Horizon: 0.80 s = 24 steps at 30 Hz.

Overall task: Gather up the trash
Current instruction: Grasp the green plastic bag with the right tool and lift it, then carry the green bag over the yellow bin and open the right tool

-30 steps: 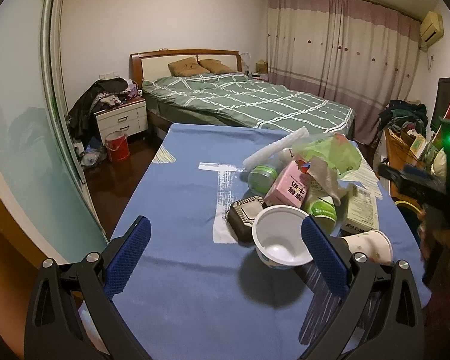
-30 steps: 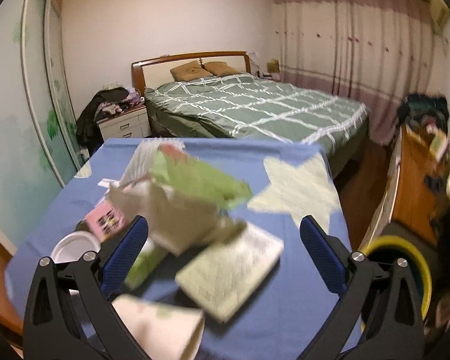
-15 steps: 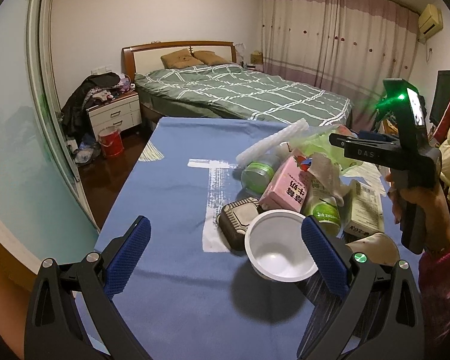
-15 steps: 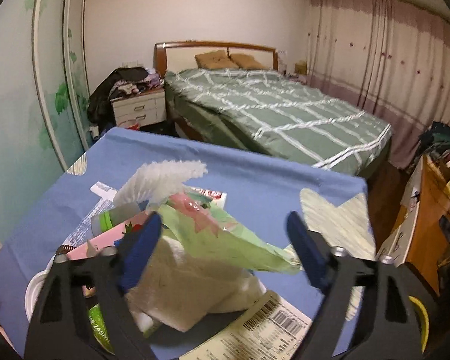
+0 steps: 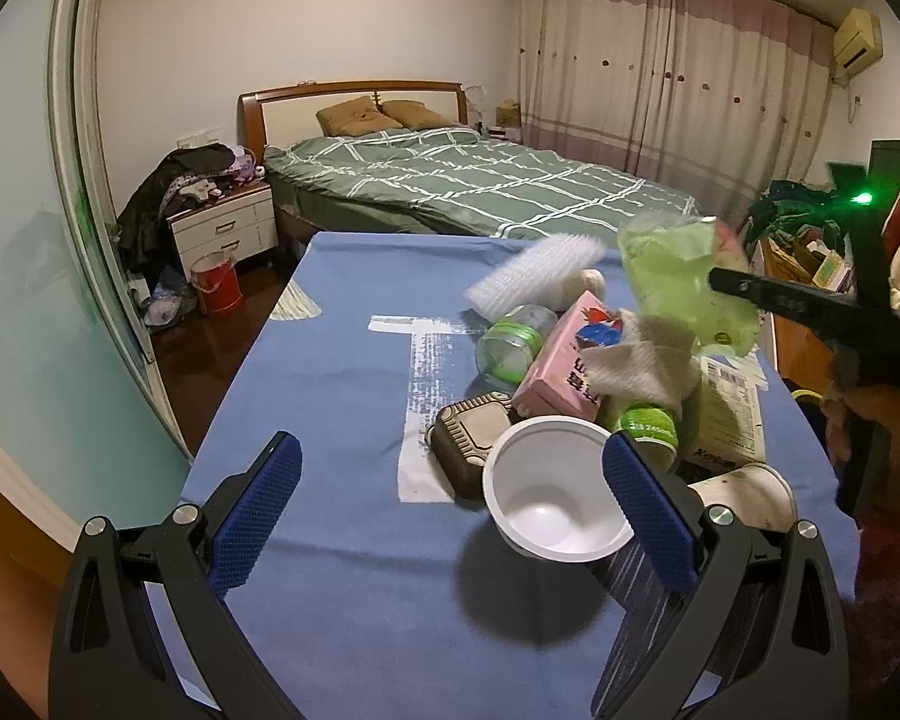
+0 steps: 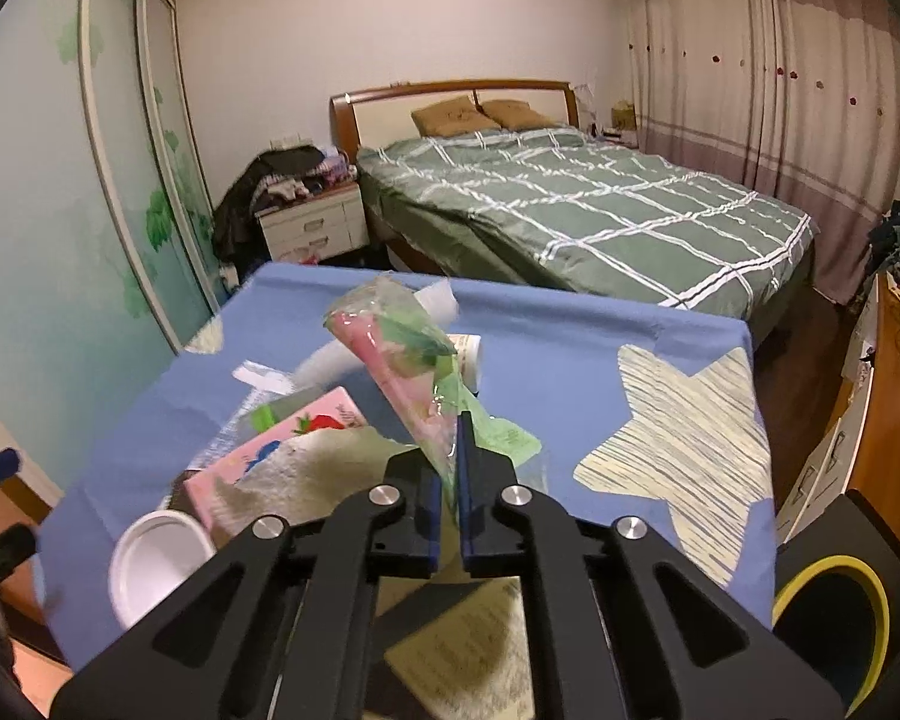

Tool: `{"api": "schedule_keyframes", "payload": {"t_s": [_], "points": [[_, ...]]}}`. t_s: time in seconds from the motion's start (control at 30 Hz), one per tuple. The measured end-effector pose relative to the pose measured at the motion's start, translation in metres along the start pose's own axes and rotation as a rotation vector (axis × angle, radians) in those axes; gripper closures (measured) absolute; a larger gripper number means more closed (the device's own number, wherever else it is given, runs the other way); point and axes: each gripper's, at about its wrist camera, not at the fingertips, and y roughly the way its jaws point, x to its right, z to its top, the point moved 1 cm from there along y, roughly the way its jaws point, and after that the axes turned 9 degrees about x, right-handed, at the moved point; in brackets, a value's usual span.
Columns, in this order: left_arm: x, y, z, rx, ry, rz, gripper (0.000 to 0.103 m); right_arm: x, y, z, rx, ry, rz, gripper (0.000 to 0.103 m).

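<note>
My right tongs (image 6: 457, 468) have just snapped shut on the green plastic bag (image 6: 414, 360), lifting it above the trash pile. My left tongs (image 5: 450, 516) are wide open, empty, beside the white bowl (image 5: 555, 489). The worktop (image 5: 330, 372) has bare blue room left of the pile, up to its edge.

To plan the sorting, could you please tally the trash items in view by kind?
Green-labelled bottles: 2
Cups: 2
Boxes: 2
Dark tray: 1
Foam roll: 1
White tube: 1
Tissue: 1
Green wrapper: 1
Total: 11
</note>
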Motion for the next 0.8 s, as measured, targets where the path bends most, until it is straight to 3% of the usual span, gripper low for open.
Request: {"api": "schedule_keyframes", "payload": {"t_s": [0.47, 0.8], "points": [[0.020, -0.013, -0.003, 0.018, 0.034, -0.040, 0.004, 0.037, -0.078, 0.011, 0.151, 0.089, -0.063, 0.099], [0.026, -0.021, -0.001, 0.028, 0.048, -0.051, 0.004, 0.092, -0.110, -0.003, 0.172, 0.166, -0.205, 0.099]]}}
